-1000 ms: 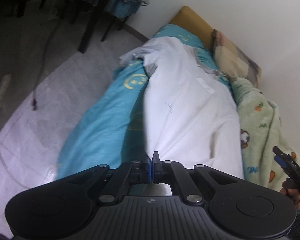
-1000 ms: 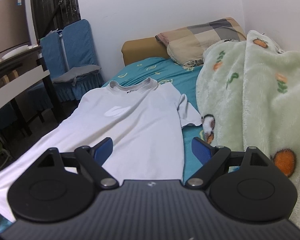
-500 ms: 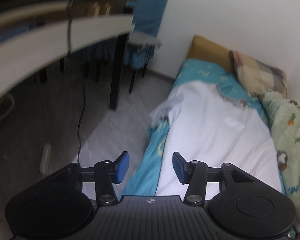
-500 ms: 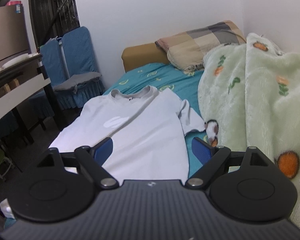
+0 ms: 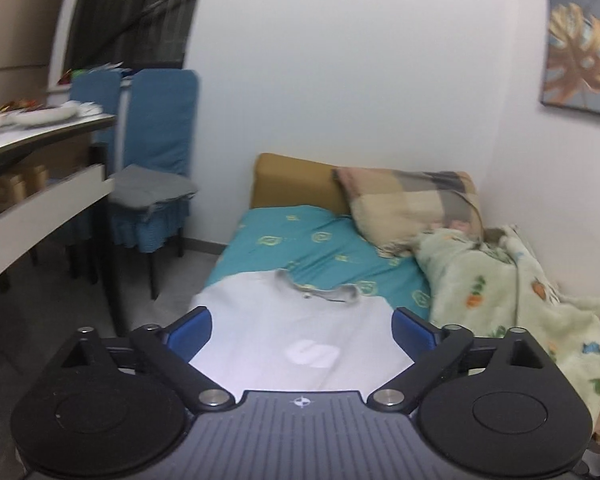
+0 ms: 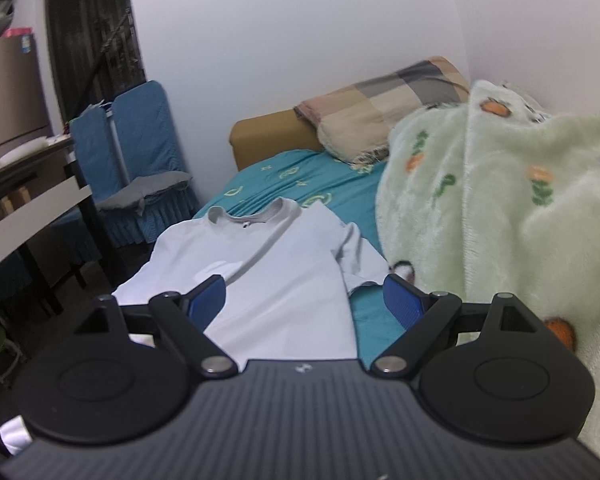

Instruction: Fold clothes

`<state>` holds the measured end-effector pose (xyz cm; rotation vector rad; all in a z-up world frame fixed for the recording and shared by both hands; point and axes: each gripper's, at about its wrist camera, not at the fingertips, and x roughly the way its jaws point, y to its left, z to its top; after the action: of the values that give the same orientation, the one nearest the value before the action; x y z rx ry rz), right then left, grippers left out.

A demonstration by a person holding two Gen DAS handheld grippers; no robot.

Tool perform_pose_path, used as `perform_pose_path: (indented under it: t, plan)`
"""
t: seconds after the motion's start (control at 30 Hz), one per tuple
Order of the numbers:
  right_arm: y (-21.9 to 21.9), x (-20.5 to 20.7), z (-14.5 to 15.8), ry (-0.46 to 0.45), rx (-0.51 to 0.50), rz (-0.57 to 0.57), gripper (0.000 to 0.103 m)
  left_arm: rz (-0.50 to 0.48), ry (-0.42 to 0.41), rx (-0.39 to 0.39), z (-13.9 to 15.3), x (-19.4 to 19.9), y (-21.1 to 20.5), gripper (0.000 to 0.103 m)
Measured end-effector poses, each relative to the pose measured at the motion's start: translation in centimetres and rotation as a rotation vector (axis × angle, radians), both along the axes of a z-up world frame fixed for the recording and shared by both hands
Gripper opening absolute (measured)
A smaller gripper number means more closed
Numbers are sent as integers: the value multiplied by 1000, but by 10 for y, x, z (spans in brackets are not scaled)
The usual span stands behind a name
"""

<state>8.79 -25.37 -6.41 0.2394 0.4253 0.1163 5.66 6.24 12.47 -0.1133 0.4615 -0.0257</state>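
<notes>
**A:** Where is the garment now?

**B:** The pale grey short-sleeved T-shirt [image 6: 276, 280] lies spread on the teal patterned bedsheet [image 5: 320, 248], collar toward the checked pillow [image 6: 380, 112]. My left gripper [image 5: 302, 328] has just been opening and is wide, with nothing between its jaws. The right gripper [image 6: 304, 300] gapes empty too.

**A:** Next?

**B:** I judge we're between folds. I'd take the near hem with both and carry it to the collar.

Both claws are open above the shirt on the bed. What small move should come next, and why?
Probably lower the right claw to the shirt's right sleeve and pinch it. That sleeve lies spread flat on the bed, unfolded. The left claw, its jaws just opened, holds nothing and hangs above the chest.
</notes>
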Motion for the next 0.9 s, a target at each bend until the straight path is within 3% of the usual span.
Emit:
perform_pose_path:
  t: [0.1, 0.27, 0.43, 0.57, 0.73, 0.8, 0.87, 0.9]
  plan:
    - [-4, 2, -2, 0, -2, -14, 87, -11, 11, 4, -29, -3, -30, 103]
    - [-8, 9, -10, 38, 38, -9, 73, -31, 60, -25, -80, 3, -51, 103]
    - [-16, 46, -28, 108, 204, -13, 73, -32, 73, -17, -116, 9, -44, 103]
    - [-29, 100, -65, 213, 382, -51, 73, -7, 94, -54, -141, 17, -28, 103]
    - [-44, 164, -120, 280, 525, -206, 73, 48, 95, -21, -162, 25, -14, 103]
    - [-48, 187, -140, 292, 551, -257, 66, 56, 65, -13, -168, 28, -12, 103]
    - [-46, 207, -155, 295, 565, -293, 46, 68, 52, 1, -176, 34, -10, 103]
    - [-43, 215, -159, 277, 562, -309, 44, 70, 49, 1, -181, 39, -9, 103]
